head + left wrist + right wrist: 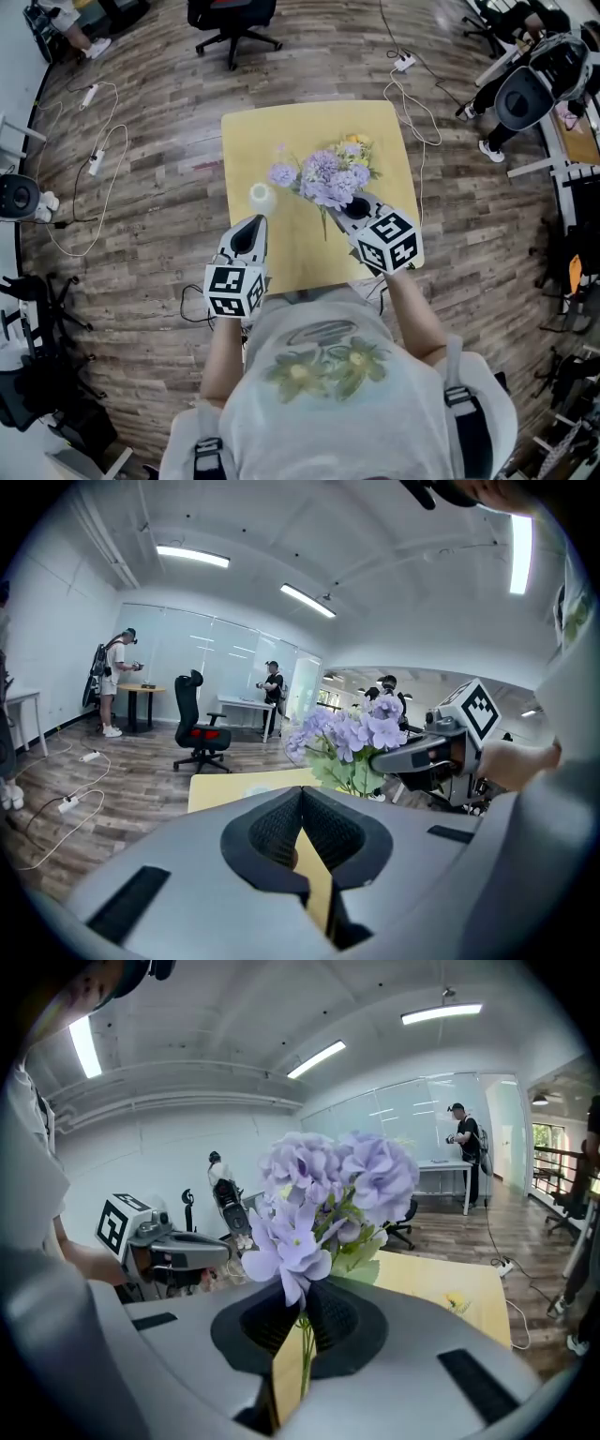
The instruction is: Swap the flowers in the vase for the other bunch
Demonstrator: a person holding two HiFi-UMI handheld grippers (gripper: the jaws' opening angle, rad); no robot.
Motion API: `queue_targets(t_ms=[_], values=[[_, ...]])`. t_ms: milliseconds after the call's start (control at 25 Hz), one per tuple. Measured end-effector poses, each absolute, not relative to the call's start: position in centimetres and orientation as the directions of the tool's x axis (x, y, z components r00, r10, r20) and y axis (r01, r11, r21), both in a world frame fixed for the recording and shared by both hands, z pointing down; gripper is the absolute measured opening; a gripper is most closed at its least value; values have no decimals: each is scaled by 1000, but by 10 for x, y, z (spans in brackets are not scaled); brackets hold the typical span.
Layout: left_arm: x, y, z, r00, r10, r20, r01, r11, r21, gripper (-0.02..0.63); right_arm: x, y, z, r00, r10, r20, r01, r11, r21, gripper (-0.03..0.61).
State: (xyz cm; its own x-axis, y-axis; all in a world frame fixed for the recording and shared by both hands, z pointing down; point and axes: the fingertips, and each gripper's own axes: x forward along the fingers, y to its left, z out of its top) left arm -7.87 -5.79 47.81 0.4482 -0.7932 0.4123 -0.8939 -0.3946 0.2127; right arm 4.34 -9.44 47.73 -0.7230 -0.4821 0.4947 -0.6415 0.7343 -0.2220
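The vase (262, 197) looks empty. Right of it, the right gripper (345, 206) clamps the purple bunch (328, 178). The left gripper (253, 225) is closed on nothing. Refilling remains.

Head view: set above the person, facing steeply down on the table (253, 141) from well off, with the left gripper (251, 223) and right gripper (351, 208) both in frame at the table's near edge. Left gripper view: mounted close behind its own jaws, facing along them across the table into the room; right gripper view is set likewise, with the flowers (328, 1194) just ahead of its jaws. Each gripper view takes in the other gripper off to one side, and all three views share the flowers and table.
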Motion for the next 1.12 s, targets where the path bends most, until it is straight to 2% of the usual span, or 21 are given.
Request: queue_targets(t_ms=[1120], values=[[-56, -57, 507, 486, -734, 475, -873, -434, 223, 17, 63, -98, 614, -635, -362, 683, -702, 640, -313, 48]])
